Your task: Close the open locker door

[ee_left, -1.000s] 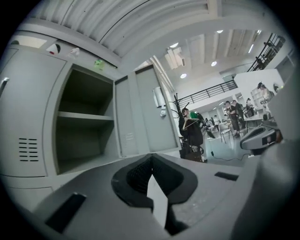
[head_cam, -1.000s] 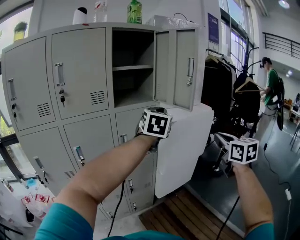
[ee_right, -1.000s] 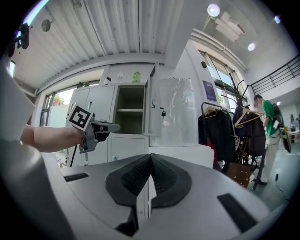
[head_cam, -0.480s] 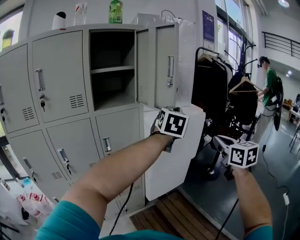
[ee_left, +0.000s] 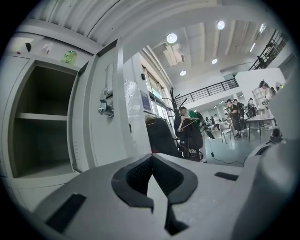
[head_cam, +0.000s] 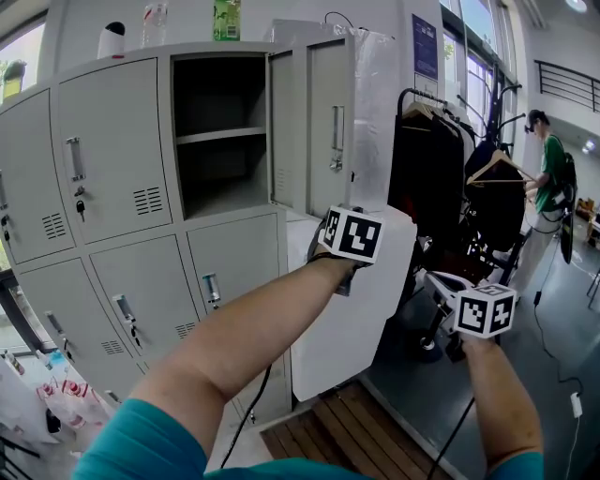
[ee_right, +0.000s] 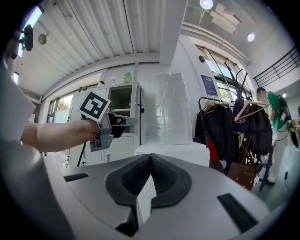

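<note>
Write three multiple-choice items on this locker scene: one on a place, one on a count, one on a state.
1. Where is the green bottle? A on top of the lockers. B on the floor. C on a chair.
2. How many shelves are inside the open locker? A none. B one. C three.
3. How is the left gripper? A shut on the green bottle. B open. C shut and empty.
Answers: 1 A, it stands above the top row; 2 B, a single board crosses the inside; 3 C, its jaws meet with nothing between them.
</note>
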The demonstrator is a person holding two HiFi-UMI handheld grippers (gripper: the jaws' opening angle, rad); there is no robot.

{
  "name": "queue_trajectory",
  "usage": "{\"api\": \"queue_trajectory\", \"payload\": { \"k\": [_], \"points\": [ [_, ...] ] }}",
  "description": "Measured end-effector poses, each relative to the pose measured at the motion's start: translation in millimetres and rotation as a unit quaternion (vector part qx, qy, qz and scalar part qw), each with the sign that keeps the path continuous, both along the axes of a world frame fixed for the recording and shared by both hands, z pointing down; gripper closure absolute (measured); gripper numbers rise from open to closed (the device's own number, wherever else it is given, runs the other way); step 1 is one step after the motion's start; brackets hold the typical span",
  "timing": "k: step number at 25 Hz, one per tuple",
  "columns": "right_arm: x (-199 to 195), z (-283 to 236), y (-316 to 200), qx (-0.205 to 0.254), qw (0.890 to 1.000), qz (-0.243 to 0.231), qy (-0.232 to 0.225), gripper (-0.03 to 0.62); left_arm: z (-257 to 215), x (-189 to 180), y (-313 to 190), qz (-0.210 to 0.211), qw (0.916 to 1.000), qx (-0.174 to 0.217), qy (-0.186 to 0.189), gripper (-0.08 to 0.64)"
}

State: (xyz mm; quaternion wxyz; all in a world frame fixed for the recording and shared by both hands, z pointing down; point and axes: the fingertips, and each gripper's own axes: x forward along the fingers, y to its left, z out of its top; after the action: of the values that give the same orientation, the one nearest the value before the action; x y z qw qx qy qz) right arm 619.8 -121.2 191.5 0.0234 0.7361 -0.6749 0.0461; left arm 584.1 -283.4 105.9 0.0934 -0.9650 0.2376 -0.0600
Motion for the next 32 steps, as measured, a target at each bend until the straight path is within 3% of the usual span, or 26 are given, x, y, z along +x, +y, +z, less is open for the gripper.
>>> {"api": "queue_trajectory", "payload": {
  "k": [12, 20, 25, 28, 32],
  "points": [
    [0, 8, -14, -0.001, 1.000, -0.016, -0.008, 0.601, 10, -19, -43, -0.050, 0.9986, -0.013, -0.004, 0.560],
    [3, 15, -10, 0.000, 1.000, -0.015, -0.016, 0.601, 11, -1, -1, -0.006, 0.9998, 0.015, -0.012, 0.560],
    [11, 24, 0, 0.001, 1.000, -0.008, -0.028, 0.601, 32, 23, 16, 0.012, 0.9998, -0.011, -0.013, 0.560],
    [17, 32, 8, 0.000, 0.999, -0.004, -0.037, 0.601, 56, 26, 7, 0.012, 0.9992, -0.038, 0.004, 0.560],
    [26, 40, 18, -0.002, 0.999, 0.002, -0.046, 0.601, 76, 8, -20, -0.017, 0.9995, -0.002, 0.026, 0.558]
  ]
}}
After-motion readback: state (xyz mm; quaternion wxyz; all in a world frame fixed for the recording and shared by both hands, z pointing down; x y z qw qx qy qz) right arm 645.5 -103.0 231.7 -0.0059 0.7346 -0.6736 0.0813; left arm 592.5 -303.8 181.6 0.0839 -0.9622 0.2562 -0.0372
